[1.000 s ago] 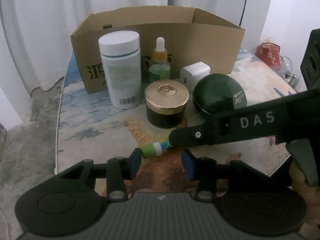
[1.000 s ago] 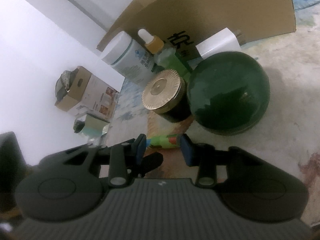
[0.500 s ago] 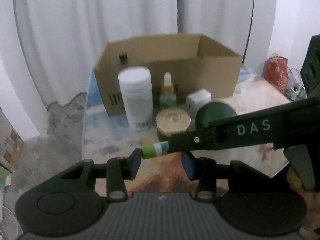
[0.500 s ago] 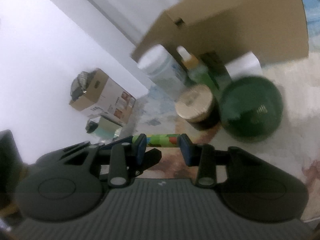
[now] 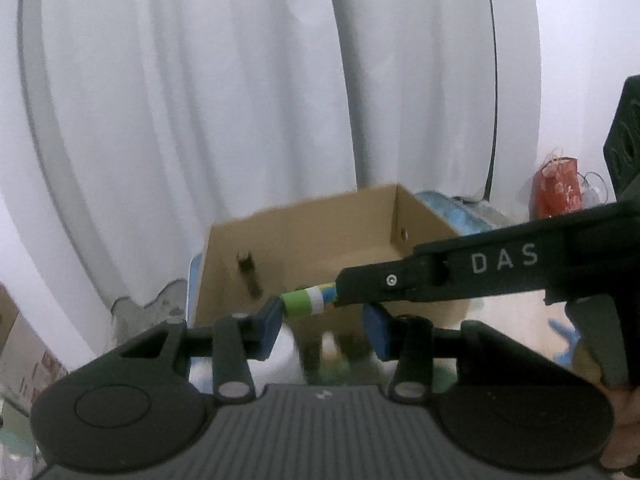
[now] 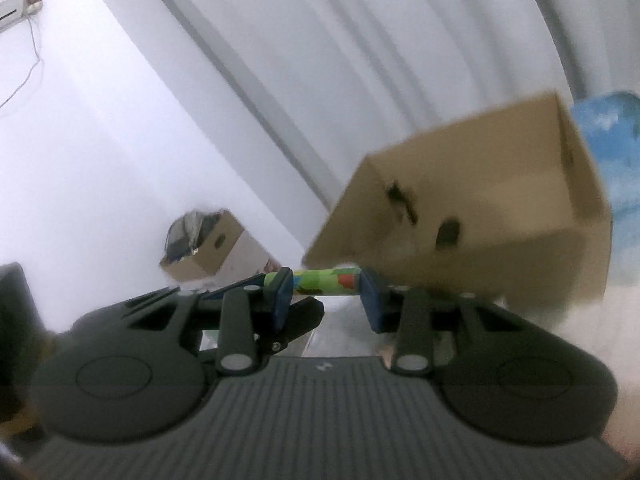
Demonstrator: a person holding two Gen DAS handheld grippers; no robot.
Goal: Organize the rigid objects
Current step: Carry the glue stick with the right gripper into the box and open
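Right wrist view: our right gripper (image 6: 326,294) fingers clamped endwise on the green tube (image 6: 325,281); left fingers apart beside it; cardboard box (image 6: 500,208) not yet loaded.

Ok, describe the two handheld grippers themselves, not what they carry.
Both are matte black plastic with a ribbed grey top. The left gripper and the right gripper each have blue pads on the fingers and silver pivot pins. White letters DAS mark the right one's side.
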